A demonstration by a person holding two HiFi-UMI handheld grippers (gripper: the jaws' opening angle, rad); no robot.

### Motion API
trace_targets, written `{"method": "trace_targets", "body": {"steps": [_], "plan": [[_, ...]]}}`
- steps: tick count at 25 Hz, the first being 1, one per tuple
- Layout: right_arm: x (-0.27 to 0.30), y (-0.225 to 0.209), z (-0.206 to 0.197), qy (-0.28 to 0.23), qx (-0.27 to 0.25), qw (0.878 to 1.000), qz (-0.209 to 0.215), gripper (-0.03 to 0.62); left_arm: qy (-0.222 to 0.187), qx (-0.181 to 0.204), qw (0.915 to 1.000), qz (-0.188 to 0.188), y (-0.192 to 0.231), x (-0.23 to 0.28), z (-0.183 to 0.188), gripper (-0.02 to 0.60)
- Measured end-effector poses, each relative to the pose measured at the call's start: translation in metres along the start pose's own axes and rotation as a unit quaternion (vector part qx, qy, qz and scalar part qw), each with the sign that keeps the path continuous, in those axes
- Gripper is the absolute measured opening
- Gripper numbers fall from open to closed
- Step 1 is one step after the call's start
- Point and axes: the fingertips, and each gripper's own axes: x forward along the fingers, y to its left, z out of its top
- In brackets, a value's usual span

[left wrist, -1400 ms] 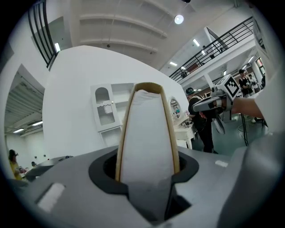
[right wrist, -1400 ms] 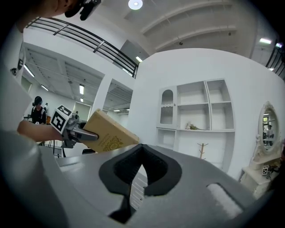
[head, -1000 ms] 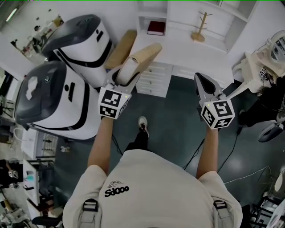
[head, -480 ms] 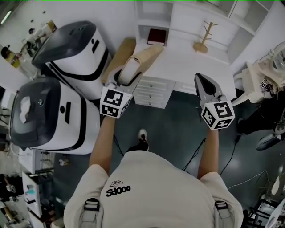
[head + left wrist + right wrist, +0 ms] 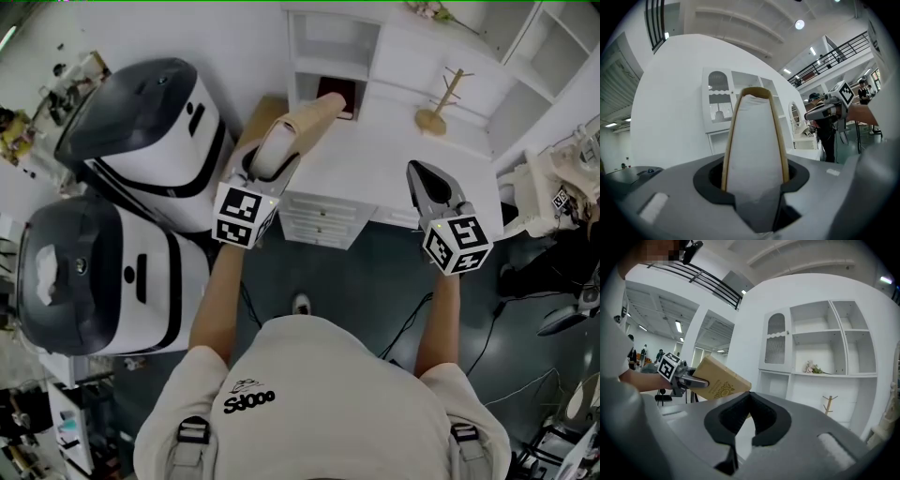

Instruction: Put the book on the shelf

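left gripper had the tan book clamped, right gripper pinched closed on nothing, white shelf sat far

Your left forearm and right forearm both reach straight ahead, bare, roughly parallel and well apart. Your left gripper points level and forward, its jaws clamped on the two covers of the book, which juts out past the tips. Your right gripper points the same way beside it, jaws drawn together at the tips, with nothing held between them
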Motion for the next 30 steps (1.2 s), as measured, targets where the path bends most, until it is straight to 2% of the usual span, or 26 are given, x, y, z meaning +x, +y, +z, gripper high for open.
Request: {"method": "trace_targets", "body": {"steps": [11, 17, 26, 30], "plan": [[0.068, -0.028, -0.01, 0.006, 0.025, 1.0, -0.016, 0.002, 0.007, 0.017, 0.9996, -0.023, 0.045, 0.061, -0.019, 0.238], [0.079, -0.044, -0.023, 0.031, 0.022, 0.999, -0.015, 0.002, 0.003, 0.004, 0.9997, -0.025, 0.06, 0.087, -0.016, 0.239], [0.134, -0.108, -0.034, 0.031, 0.045, 0.998, 0.005, 0.002, 0.007, 0.05, 0.9986, -0.014, 0.087, 0.171, 0.002, 0.239], [0.165, -0.144, -0.035, 0.021, 0.059, 0.998, 0.012, 0.002, 0.029, 0.107, 0.9938, -0.005, 0.099, 0.219, 0.004, 0.239]]}}
